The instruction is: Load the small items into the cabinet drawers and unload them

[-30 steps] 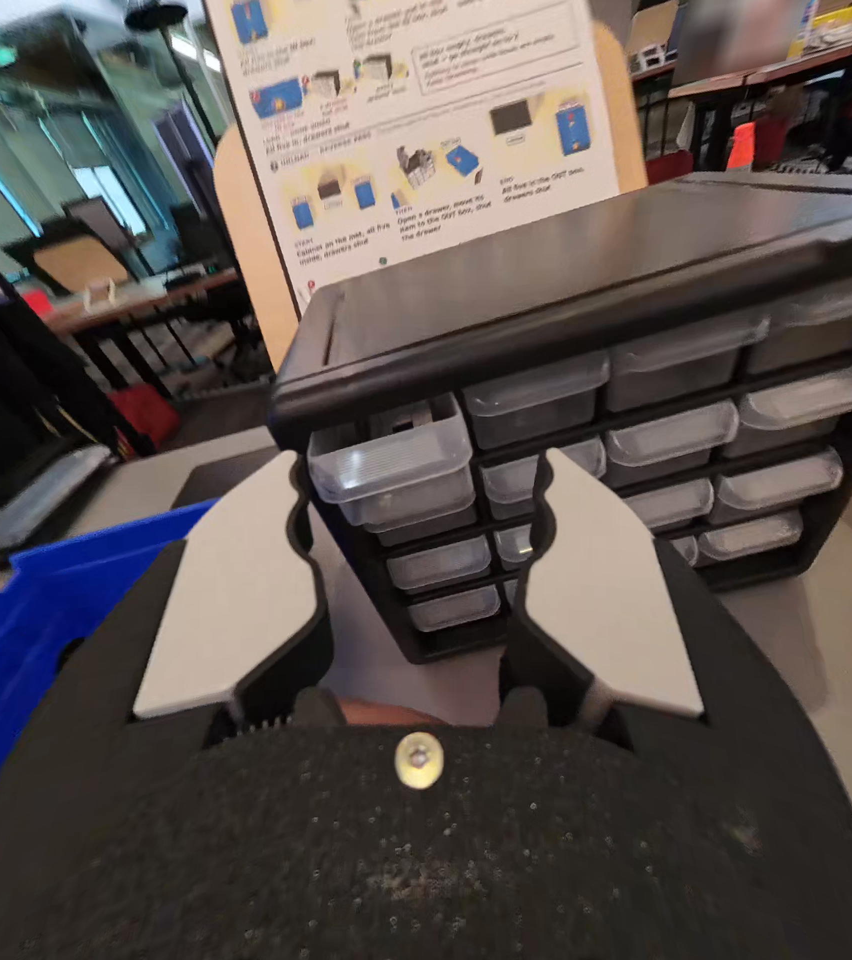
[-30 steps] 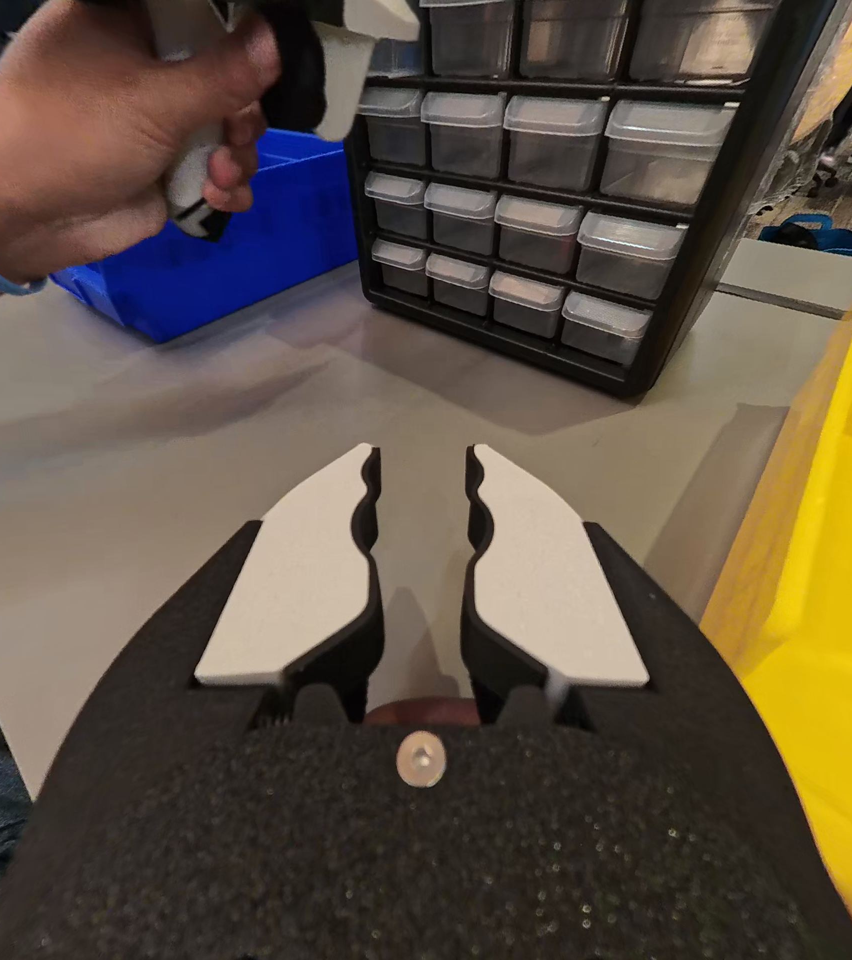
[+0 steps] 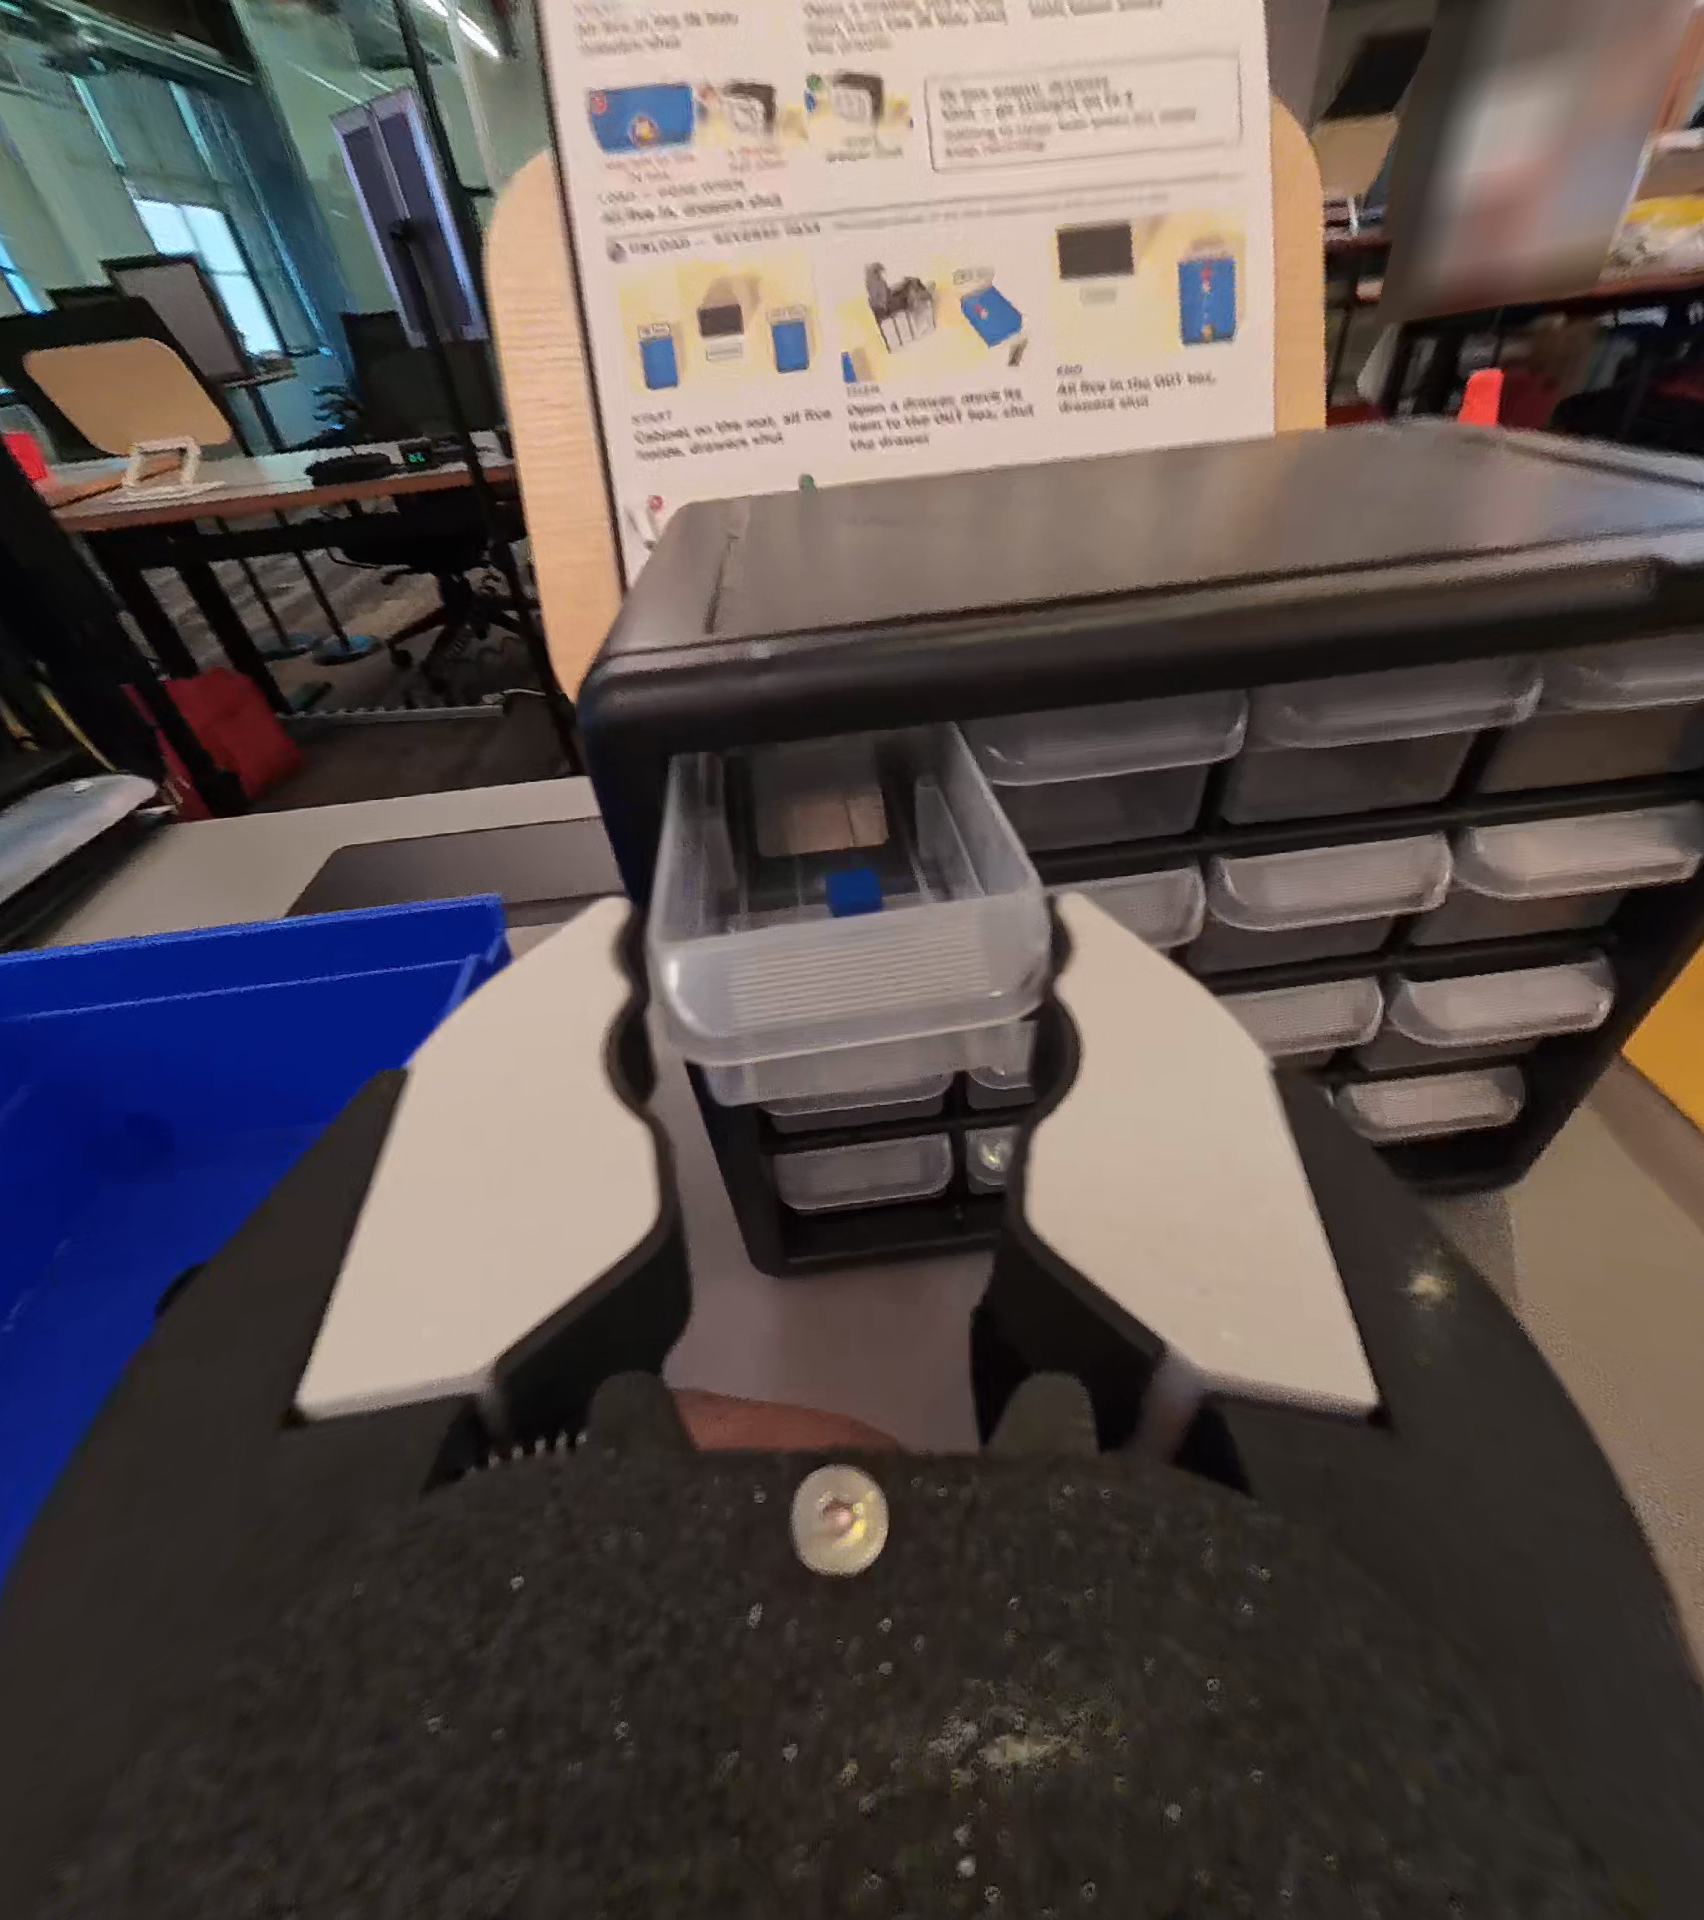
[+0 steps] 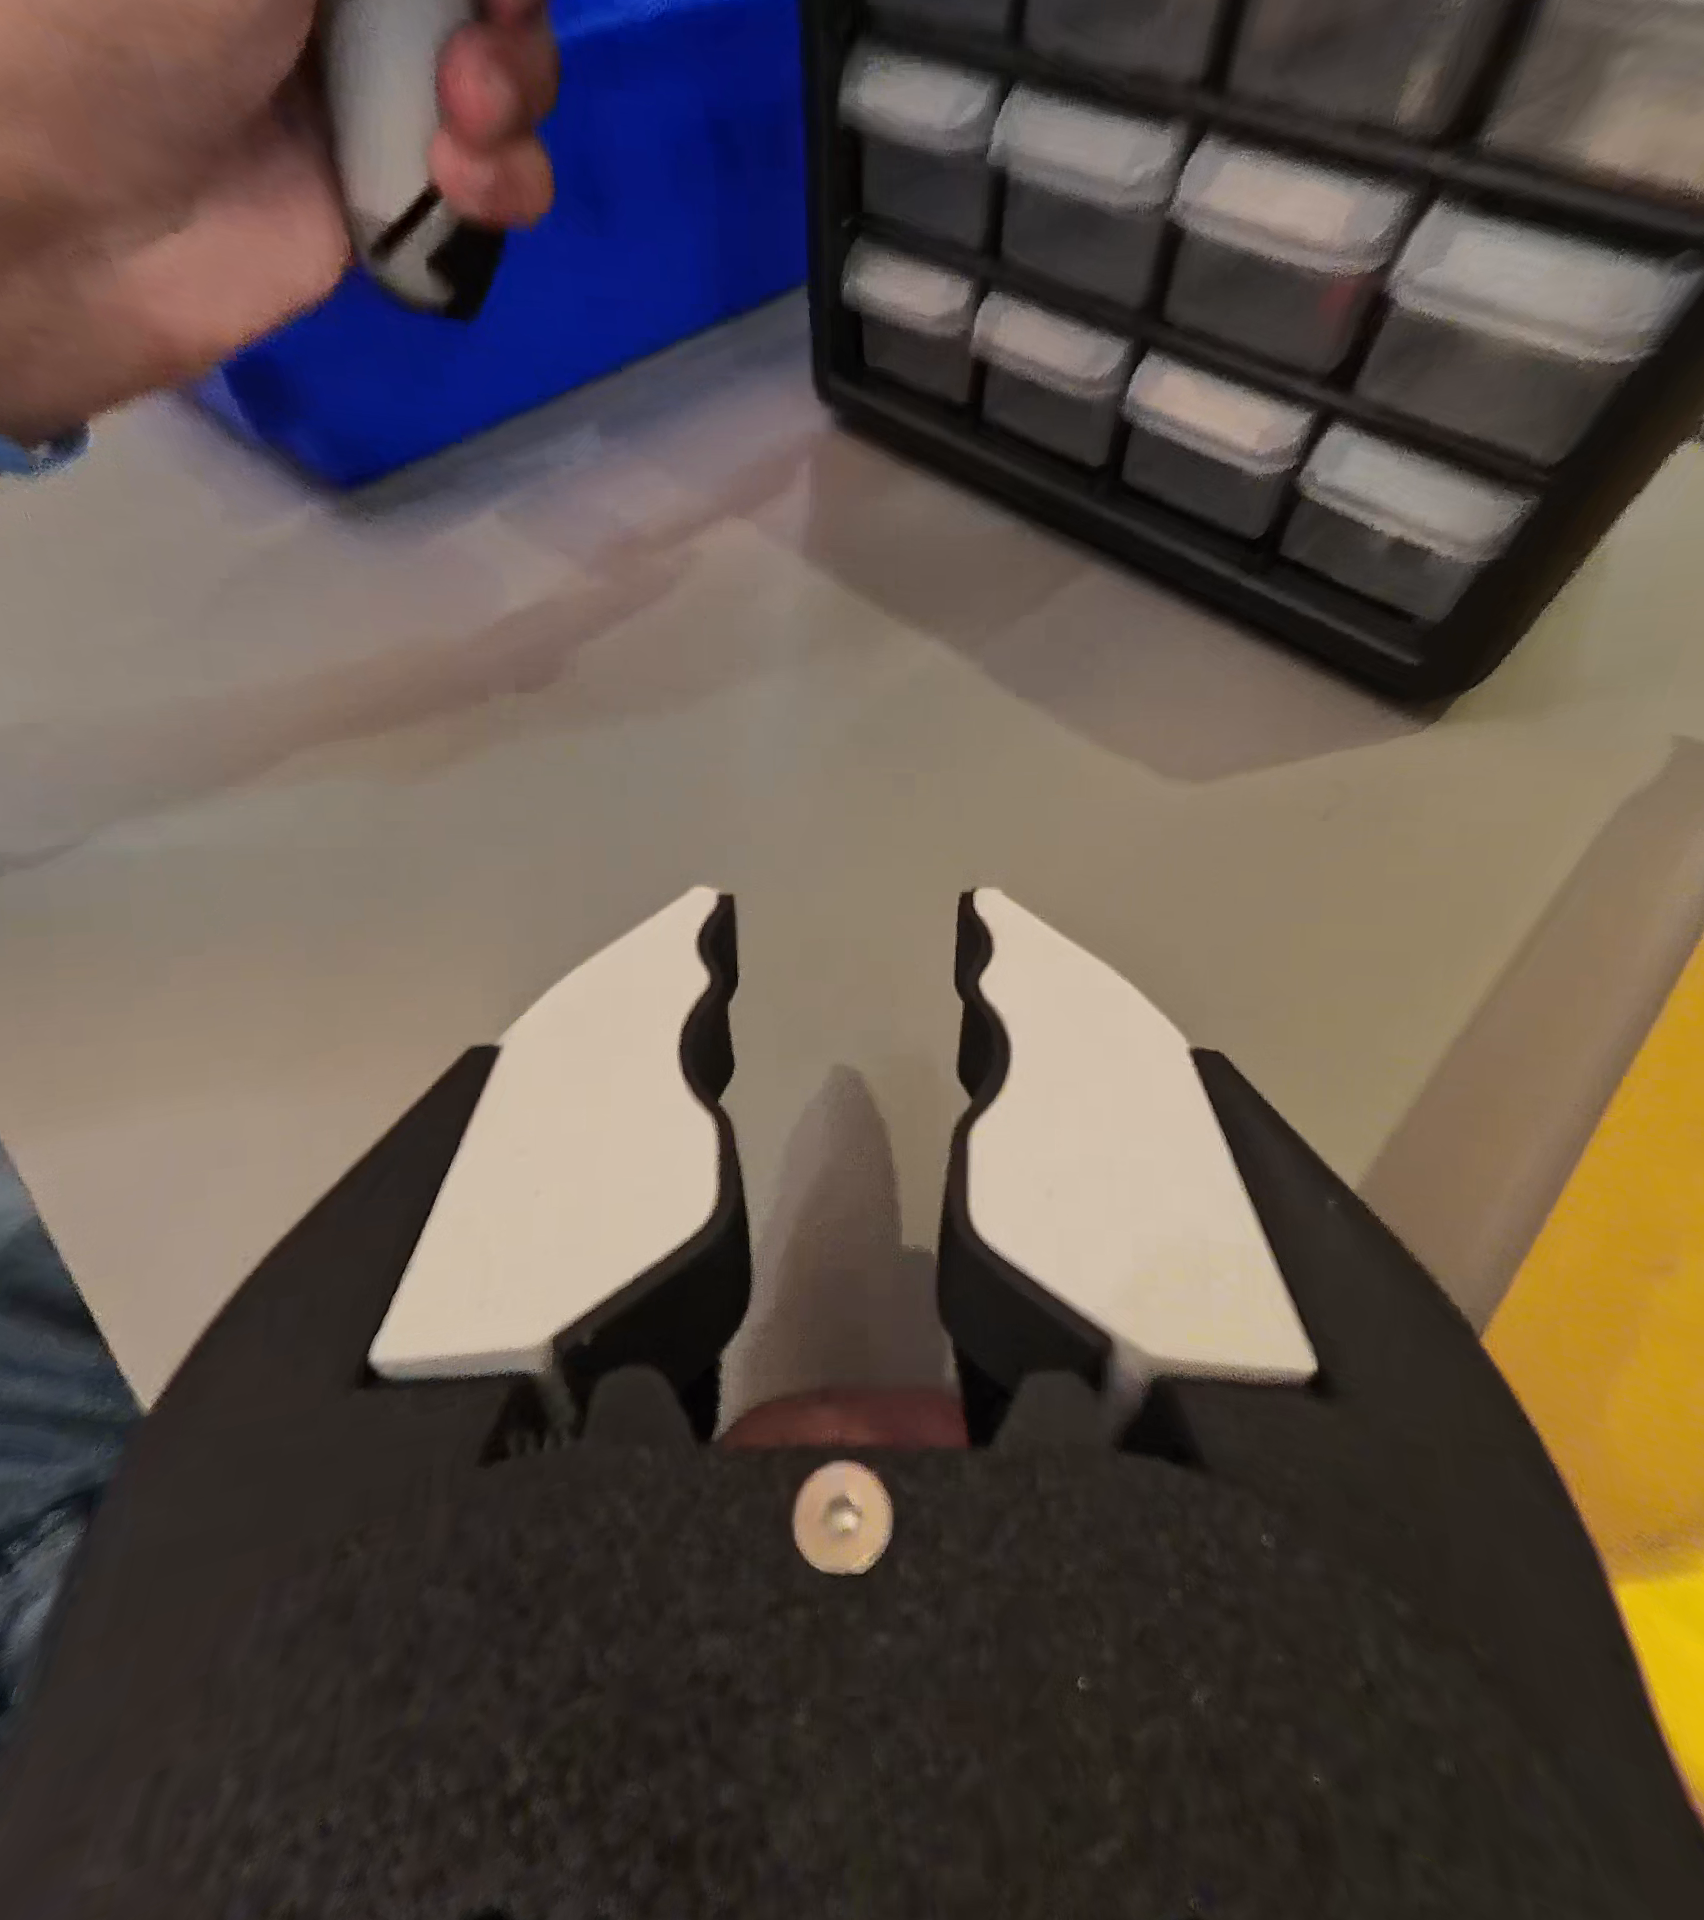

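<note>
Blue cube (image 3: 850, 891) in open drawer (image 3: 843, 982) — left view only.

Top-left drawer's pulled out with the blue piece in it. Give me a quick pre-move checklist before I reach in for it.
1. Top-left drawer pulled out: ok.
2. Small blue piece visible inside: ok.
3. Left gripper free of the drawer: not ok; its fingers flank the drawer front.
4. Right gripper open, empty: ok.
5. Blue bin beside the cabinet: ok.
6. Drawer contents behind the piece: cannot tell.
</note>
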Tool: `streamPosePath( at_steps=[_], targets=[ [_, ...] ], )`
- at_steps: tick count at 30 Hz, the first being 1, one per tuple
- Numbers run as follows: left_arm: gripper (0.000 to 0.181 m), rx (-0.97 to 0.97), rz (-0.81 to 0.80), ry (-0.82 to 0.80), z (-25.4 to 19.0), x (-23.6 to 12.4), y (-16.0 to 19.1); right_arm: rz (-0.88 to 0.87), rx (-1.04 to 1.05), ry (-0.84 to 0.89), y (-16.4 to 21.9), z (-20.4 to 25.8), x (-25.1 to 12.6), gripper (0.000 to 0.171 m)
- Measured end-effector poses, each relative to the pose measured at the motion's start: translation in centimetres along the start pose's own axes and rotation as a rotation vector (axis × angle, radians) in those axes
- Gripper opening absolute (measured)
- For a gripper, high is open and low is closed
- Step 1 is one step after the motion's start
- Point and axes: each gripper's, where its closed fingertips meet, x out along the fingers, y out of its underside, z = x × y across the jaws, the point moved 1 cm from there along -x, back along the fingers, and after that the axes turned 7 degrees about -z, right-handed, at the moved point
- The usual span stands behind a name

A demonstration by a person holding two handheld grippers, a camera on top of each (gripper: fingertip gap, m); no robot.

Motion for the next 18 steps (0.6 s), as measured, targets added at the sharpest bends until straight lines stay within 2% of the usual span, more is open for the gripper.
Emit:
streamPosePath(
  at_steps=[2,4,7,10,14,18],
  targets=[
    [0.068,0.001,0.020,0.017,0.1,0.2,0.3,0.064,0.004,-0.037,-0.3,0.8,0.1,0.042],
    [0.067,-0.017,0.022,0.028,0.1,-0.5,0.3,0.055,0.026,-0.071,-2.3,1.3,-0.4,0.041],
    [0.067,-0.037,0.007,0.040,0.0,-2.5,0.3,0.025,0.048,-0.118,-7.3,1.1,-1.3,0.041],
    [0.067,-0.059,-0.019,0.034,0.0,-4.2,0.5,0.064,-0.069,-0.186,-13.1,0.4,-1.1,0.041],
    [0.067,-0.030,-0.032,0.027,-0.2,-5.2,0.8,0.262,-0.308,-0.332,-19.0,0.4,1.4,0.050],
    [0.067,-0.025,-0.061,0.032,-0.2,-5.4,0.9,0.378,-0.535,-0.355,-24.6,1.2,7.0,0.047]
  ],
)
